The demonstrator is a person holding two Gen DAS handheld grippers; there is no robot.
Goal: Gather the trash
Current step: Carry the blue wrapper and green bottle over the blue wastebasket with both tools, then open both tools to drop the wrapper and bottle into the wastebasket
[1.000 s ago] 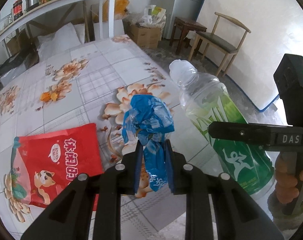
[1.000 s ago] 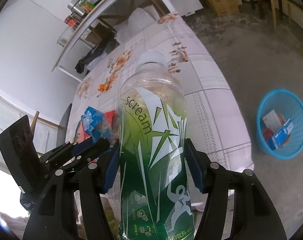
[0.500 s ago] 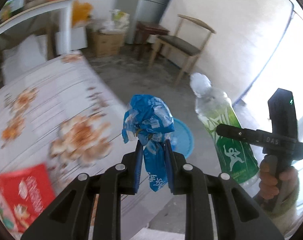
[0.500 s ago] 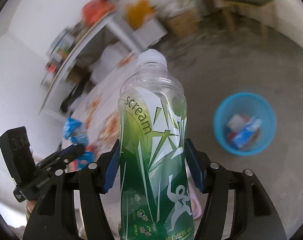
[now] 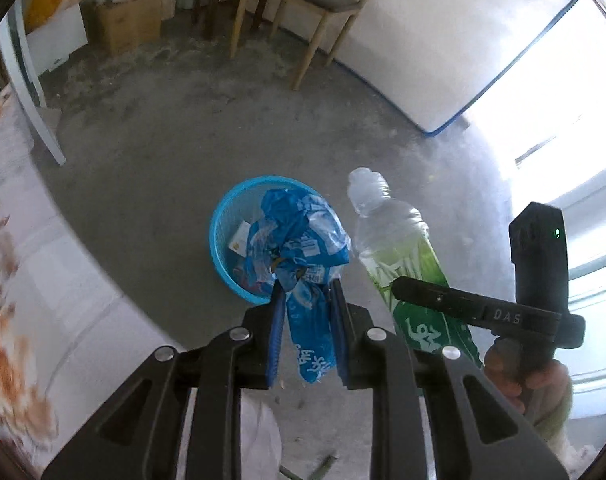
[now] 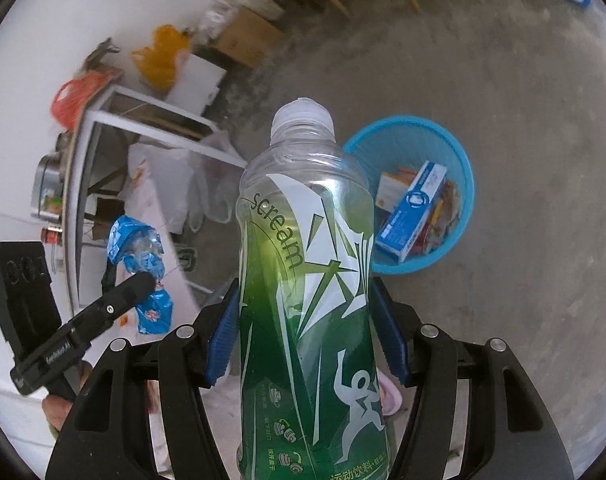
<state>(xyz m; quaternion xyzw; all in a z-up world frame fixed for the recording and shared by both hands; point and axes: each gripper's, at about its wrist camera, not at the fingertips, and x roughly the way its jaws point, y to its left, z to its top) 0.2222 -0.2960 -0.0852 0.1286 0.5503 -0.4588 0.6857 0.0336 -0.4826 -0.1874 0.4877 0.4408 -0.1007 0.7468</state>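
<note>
Concrete floor showing beneath blue wastebasket, left gripper pinching blue wrapper above wastebasket; right gripper clamping green Scream bottle beside wastebasket

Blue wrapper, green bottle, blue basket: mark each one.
blue wrapper [image 5: 299, 240], left wrist view, crumpled upper part.
green bottle [image 6: 307, 280], right wrist view, label.
blue basket [image 6: 469, 184], right wrist view, right rim.

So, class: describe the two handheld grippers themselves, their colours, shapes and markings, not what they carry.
Both grippers are black, with two angular arms joined by silver rivets, and blue ribbed pads lining the fingers. The right gripper has a boxy black handle block with a small green light and white letters "DAS". The left gripper looks the same. No sleeves show.
</note>
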